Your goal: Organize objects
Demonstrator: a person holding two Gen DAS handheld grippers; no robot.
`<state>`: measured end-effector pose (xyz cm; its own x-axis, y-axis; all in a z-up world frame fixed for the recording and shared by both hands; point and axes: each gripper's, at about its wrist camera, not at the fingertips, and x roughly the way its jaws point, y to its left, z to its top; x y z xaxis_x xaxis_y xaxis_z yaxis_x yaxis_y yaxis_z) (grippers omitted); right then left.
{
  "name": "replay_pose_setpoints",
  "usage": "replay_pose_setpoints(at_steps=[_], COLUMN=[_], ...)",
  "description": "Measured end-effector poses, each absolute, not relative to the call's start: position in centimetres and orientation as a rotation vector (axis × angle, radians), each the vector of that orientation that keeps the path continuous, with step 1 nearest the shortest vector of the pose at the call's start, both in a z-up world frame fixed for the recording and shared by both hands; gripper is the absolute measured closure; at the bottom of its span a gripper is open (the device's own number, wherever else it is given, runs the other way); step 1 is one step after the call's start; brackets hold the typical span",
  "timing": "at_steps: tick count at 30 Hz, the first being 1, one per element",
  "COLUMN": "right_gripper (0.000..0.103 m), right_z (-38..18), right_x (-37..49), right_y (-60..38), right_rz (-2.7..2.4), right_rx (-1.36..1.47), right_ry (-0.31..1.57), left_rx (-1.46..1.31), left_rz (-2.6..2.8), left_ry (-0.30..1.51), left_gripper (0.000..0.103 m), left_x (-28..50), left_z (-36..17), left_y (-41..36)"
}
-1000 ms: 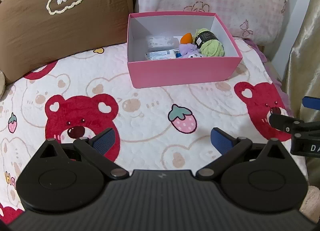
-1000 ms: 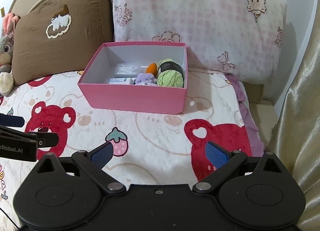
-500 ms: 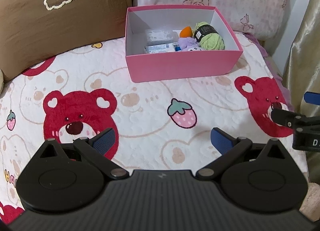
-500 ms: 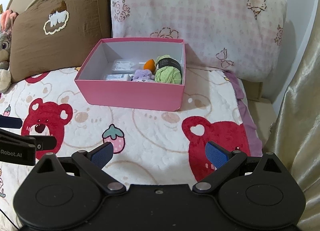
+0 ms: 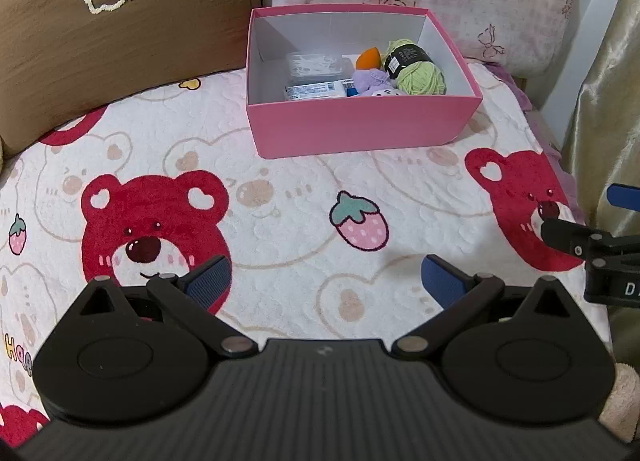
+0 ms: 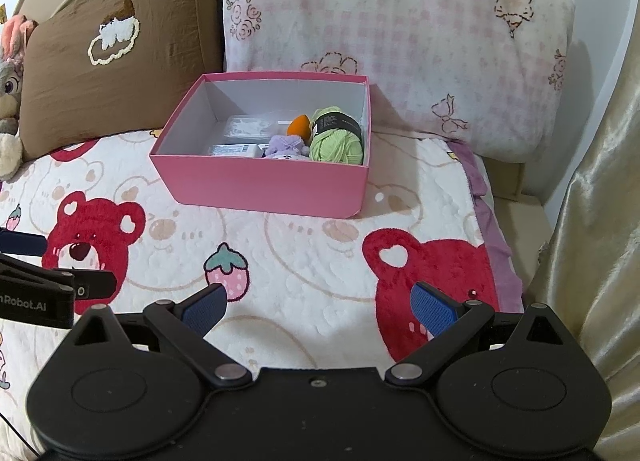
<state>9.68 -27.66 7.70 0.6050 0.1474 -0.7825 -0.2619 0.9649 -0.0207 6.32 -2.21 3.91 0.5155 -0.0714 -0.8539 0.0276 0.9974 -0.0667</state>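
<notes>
Both the left tool (image 5: 324, 281) and right tool (image 6: 318, 307) hang released and empty over the bed (image 5: 280, 221). The yarn (image 5: 420, 75) and other small items already sit gathered in the pink box (image 5: 360, 129), so the sorting looks finished.

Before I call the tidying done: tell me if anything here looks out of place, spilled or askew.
Nothing stands out. The pink box sits flat on the bear blanket, upright and undamaged, with the green yarn, the orange piece, the purple toy and the packets all inside. Nothing lies loose on the blanket.
</notes>
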Motion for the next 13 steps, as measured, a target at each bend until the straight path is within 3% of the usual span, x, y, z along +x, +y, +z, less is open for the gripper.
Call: replay_pose_setpoints(at_steps=[13], right_gripper=[0.003], right_z=[7.75], right_x=[9.64], right_y=[-27.84], right_rz=[0.238], right_rx=[-0.141], right_ry=[0.894], left_rx=[-0.043], left_rz=[-0.064], left_ry=[1.030], left_gripper=[0.000], left_x=[6.42], left_z=[3.93], left_y=[-2.26])
